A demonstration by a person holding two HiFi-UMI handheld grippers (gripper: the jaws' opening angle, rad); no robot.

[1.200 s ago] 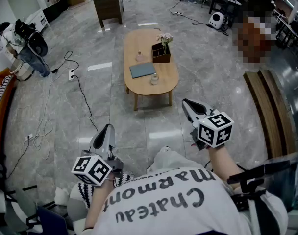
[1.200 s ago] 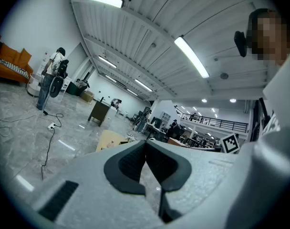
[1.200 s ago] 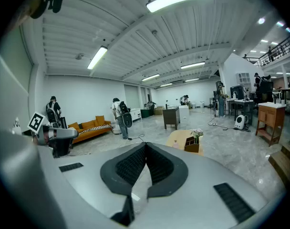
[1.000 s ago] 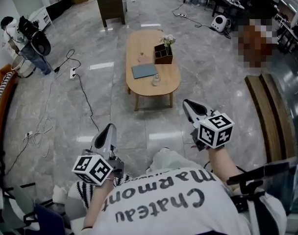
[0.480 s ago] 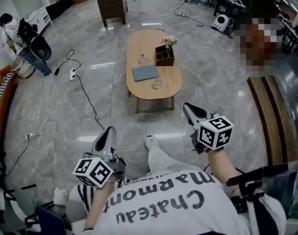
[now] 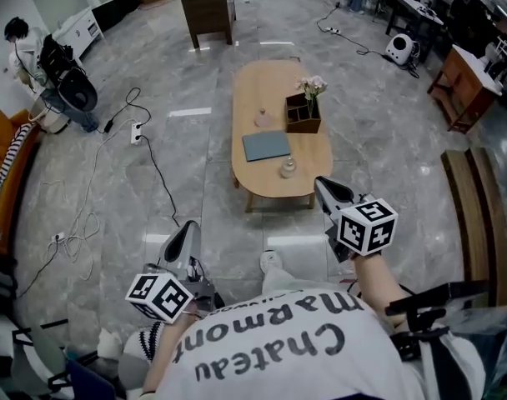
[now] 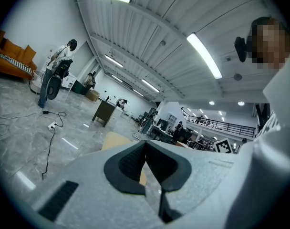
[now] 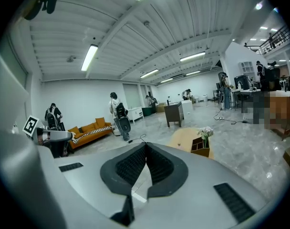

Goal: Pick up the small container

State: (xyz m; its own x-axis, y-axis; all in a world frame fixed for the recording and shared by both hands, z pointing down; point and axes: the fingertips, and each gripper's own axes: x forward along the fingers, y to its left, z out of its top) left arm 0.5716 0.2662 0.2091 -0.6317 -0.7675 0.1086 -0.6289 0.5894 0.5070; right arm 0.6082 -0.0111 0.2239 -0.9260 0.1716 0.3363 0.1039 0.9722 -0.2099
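At lower left we carry the left gripper (image 6: 185, 230) with its jaws pressed together on nothing, since, as we judge it, the reach has not begun. At centre, the small container (image 6: 288, 168) stands near the oval table's (image 6: 258, 179) closer end, just below a grey pad (image 6: 266, 146). The right gripper (image 6: 323, 185), likewise closed and empty, overlaps that end. Bare floor leads to the table edge; a cable (image 6: 153, 169) trails at left.

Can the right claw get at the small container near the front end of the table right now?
Probably not yet: the right claw is shut and held higher than the low table. The way to the small container looks free otherwise.
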